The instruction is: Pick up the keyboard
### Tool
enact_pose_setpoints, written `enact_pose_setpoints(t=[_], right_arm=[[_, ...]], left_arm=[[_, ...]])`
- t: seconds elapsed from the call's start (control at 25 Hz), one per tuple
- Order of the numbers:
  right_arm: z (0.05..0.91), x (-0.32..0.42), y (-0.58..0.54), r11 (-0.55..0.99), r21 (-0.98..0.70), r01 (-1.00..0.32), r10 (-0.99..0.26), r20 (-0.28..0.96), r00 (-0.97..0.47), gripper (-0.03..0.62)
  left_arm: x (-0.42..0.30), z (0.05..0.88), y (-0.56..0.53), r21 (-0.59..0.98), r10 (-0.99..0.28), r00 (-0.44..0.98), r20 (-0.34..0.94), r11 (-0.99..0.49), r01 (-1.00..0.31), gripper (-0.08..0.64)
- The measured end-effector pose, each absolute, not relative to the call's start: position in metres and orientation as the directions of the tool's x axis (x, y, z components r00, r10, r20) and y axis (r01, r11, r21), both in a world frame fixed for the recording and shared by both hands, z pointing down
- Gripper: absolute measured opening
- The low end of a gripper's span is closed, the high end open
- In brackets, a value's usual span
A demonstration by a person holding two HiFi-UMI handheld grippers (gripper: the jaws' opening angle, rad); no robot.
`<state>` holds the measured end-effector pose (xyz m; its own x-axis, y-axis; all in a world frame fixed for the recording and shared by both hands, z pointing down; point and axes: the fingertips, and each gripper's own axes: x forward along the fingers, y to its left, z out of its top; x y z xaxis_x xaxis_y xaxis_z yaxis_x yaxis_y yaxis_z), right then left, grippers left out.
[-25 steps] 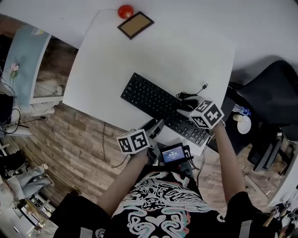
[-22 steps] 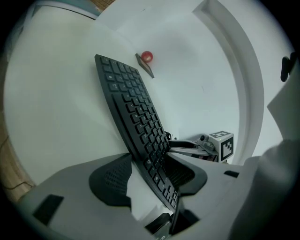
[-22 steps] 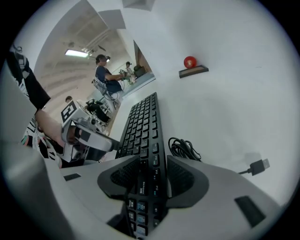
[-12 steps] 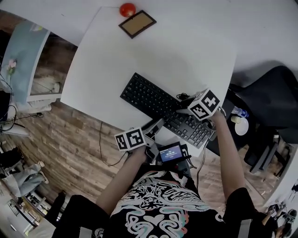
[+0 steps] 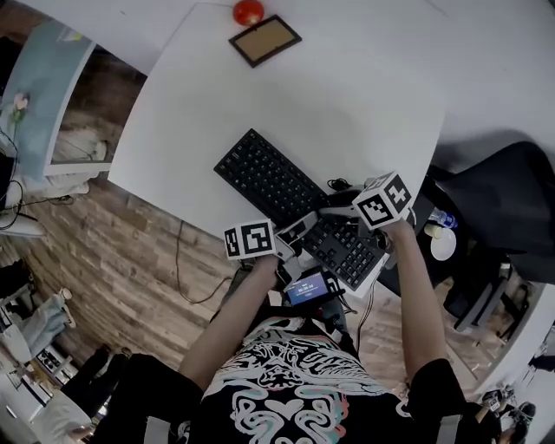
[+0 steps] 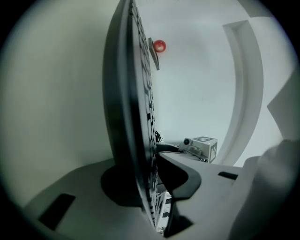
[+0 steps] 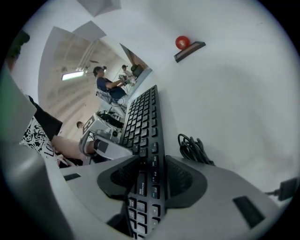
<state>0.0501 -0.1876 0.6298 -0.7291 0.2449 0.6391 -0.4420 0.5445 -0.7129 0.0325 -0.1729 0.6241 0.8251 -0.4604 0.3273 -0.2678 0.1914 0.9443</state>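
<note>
The black keyboard (image 5: pixel 269 178) lies slantwise on the white table (image 5: pixel 347 95), its right end near the table's front corner. My left gripper (image 5: pixel 303 227) reaches over the keyboard's near long edge. Its jaws have just been closing, and in the left gripper view the keyboard (image 6: pixel 126 93) stands edge-on between them, with both pads of the left gripper (image 6: pixel 152 183) against it. My right gripper (image 5: pixel 334 208) sits on the far long edge at the same end. In the right gripper view its pads clamp the keyboard (image 7: pixel 143 117) at the right gripper (image 7: pixel 150 180).
A coiled black cable (image 7: pixel 194 149) lies just behind the keyboard. A red ball (image 5: pixel 248 11) and a brown framed board (image 5: pixel 264 40) sit at the table's far edge. A black chair (image 5: pixel 512 199) stands to the right. A small screen device (image 5: pixel 305 289) hangs at my chest.
My left gripper has moved up from the table's front edge onto the keyboard's near edge and its jaws have closed. The right gripper has stayed at the far edge.
</note>
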Motion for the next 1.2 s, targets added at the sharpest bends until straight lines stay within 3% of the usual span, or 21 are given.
enact_pose_setpoints(t=[0.16, 0.8, 1.2], right_arm=[[0.629, 0.052, -0.189, 0.54, -0.72, -0.437, 0.225, 0.623, -0.749, 0.179], [0.624, 0.064, -0.183, 0.546, -0.731, -0.41, 0.225, 0.599, -0.768, 0.179], [0.598, 0.065, -0.187, 0.574, -0.703, -0.42, 0.102, 0.57, -0.815, 0.179]], left_arm=[[0.033, 0.617, -0.172, 0.967, -0.449, 0.858, 0.248, 0.174, -0.189, 0.109], [0.044, 0.617, -0.163, 0.966, -0.441, 0.86, 0.256, 0.16, -0.205, 0.086], [0.04, 0.593, -0.168, 0.989, -0.48, 0.864, 0.149, 0.078, -0.127, 0.078]])
